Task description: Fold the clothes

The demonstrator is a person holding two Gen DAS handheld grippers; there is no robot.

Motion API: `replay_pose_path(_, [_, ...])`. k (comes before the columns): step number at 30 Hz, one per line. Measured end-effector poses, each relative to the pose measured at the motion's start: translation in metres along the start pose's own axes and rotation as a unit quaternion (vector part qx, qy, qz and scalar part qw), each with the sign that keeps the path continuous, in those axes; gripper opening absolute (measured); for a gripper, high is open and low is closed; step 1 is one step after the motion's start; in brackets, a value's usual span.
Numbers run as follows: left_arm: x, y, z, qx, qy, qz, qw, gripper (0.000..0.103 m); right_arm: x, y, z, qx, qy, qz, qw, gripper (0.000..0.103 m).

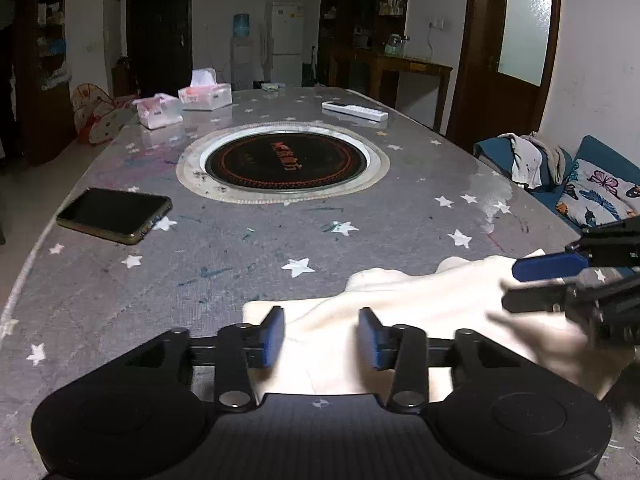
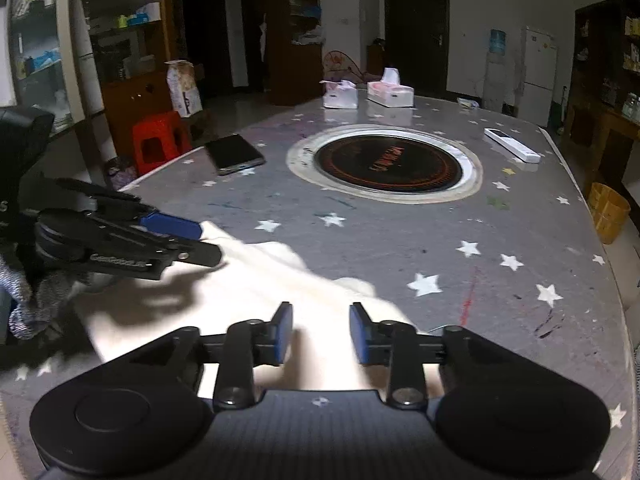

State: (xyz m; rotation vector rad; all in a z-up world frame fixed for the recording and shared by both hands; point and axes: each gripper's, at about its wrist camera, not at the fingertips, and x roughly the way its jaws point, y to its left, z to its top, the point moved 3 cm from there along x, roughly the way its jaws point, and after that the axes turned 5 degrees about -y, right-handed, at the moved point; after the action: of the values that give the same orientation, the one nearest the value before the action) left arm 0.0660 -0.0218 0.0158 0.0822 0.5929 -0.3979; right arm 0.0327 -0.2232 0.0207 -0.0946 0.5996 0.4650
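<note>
A cream garment [image 1: 420,300] lies crumpled on the near part of the grey star-patterned table [image 1: 180,272]. My left gripper [image 1: 323,336] hovers over its left part with the blue pads apart, and the cloth shows in the gap with neither pad pressing on it. In the same view my right gripper [image 1: 516,284] comes in from the right edge over the cloth. In the right wrist view the right gripper [image 2: 321,332] is open above the garment [image 2: 260,276], with bare cloth between its pads. The left gripper [image 2: 206,242] shows at the left, over the garment's far edge.
A dark phone [image 1: 114,220] lies at the left. A round black cooktop [image 1: 284,164] sits in the table's middle. A white remote [image 1: 354,111] and tissue boxes [image 1: 206,94] lie at the far end. A sofa with clothes [image 1: 532,160] stands right; a red stool [image 2: 160,140] stands left.
</note>
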Motion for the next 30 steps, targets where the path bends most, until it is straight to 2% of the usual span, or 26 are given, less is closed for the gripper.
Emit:
replay_pose_path(5, [-0.016, -0.003, -0.003, 0.002, -0.009, 0.018, 0.9998, 0.059, -0.012, 0.029, -0.011, -0.023, -0.007, 0.014, 1.000, 0.046])
replay_pose_path(9, [-0.031, -0.004, -0.012, 0.003, -0.015, 0.033, 0.9993, 0.068, -0.023, 0.046, -0.024, -0.034, -0.014, 0.014, 0.999, 0.047])
replay_pose_path(11, [-0.038, -0.004, -0.020, 0.003, -0.016, 0.042, 0.9990, 0.069, -0.030, 0.050, -0.032, -0.031, -0.019, 0.012, 0.999, 0.049])
replay_pose_path(18, [-0.046, -0.001, -0.043, -0.023, -0.002, 0.055, 0.9982, 0.067, -0.045, 0.036, -0.058, -0.006, -0.026, 0.001, 1.000, 0.049])
replay_pose_path(23, [-0.050, -0.005, -0.051, -0.056, 0.008, 0.039, 0.9976, 0.067, -0.050, 0.025, -0.063, -0.008, -0.026, 0.014, 1.000, 0.048])
replay_pose_path(30, [-0.056, -0.015, -0.049, -0.050, 0.005, 0.042, 0.9978, 0.069, -0.062, 0.008, -0.060, 0.013, -0.030, 0.007, 0.999, 0.049])
